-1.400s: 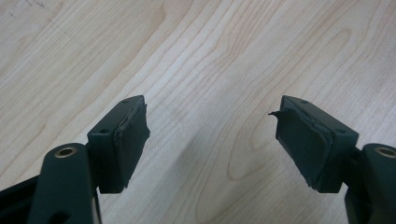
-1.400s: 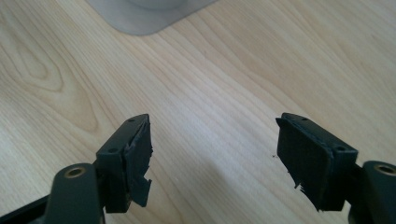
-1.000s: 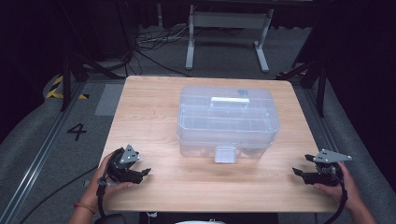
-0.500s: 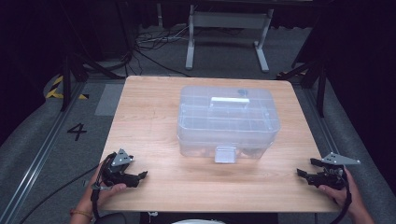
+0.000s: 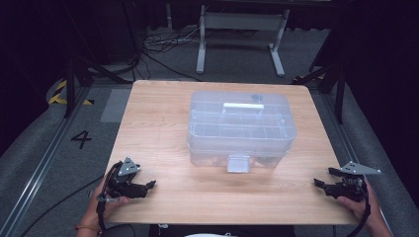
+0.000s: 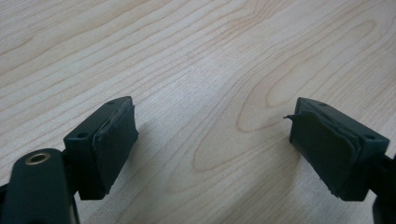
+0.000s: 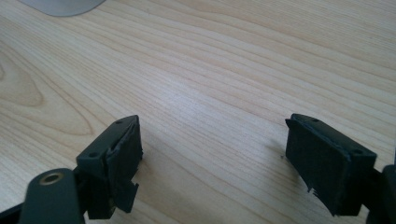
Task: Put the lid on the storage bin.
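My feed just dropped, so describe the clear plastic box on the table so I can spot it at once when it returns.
Start from the light wooden table in the high view. At its middle, toward the far edge, sits the clear plastic box, rectangular with rounded corners. Its see-through lid with a pale handle on top and a single front latch facing the person set it apart from the two black grippers at the near corners.

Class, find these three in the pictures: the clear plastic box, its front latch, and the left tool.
clear plastic box (image 5: 241,129), high view, on the lid beside the handle.
front latch (image 5: 238,163), high view, middle of the flap.
left tool (image 5: 151,185), high view, midway between its fingertips.
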`<state>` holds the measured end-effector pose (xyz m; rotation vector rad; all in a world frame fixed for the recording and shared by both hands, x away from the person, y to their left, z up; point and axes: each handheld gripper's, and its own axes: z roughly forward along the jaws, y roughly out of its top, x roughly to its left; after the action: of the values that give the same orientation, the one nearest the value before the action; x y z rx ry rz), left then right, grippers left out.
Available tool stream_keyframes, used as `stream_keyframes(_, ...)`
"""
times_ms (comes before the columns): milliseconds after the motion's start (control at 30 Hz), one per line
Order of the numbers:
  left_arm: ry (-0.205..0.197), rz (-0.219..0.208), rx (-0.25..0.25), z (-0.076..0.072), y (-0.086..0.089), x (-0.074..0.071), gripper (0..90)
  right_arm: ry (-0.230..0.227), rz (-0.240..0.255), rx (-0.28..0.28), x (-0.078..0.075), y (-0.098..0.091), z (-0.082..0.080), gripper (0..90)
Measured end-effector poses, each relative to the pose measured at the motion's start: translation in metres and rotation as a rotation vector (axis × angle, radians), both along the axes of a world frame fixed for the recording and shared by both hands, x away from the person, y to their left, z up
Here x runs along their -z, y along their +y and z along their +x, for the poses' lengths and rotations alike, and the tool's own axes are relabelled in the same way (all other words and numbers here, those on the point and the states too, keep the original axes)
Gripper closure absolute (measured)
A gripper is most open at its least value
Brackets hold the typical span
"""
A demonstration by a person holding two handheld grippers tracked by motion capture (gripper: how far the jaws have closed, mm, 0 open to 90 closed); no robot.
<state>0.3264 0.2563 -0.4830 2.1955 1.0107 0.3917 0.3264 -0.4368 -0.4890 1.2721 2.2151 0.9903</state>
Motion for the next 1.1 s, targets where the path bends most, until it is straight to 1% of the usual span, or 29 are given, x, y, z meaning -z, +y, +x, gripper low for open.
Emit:
stream_keyframes(133,0.008,0.002,0.003,-0.0004,-0.0001,-0.0002,15.3,0.000,0.000,0.001,0.0000,0.0000,0.0000,18.7)
stream_keyframes(900,0.001,0.004,0.003,0.0006,0.0001,-0.0001,15.1,0.001,0.001,0.003,0.0000,0.0000,0.0000,18.6)
stream_keyframes(1100,0.003,0.002,-0.004,0.0010,-0.0003,0.0000,15.1,0.001,0.001,0.003,0.0000,0.0001,-0.0001,18.6)
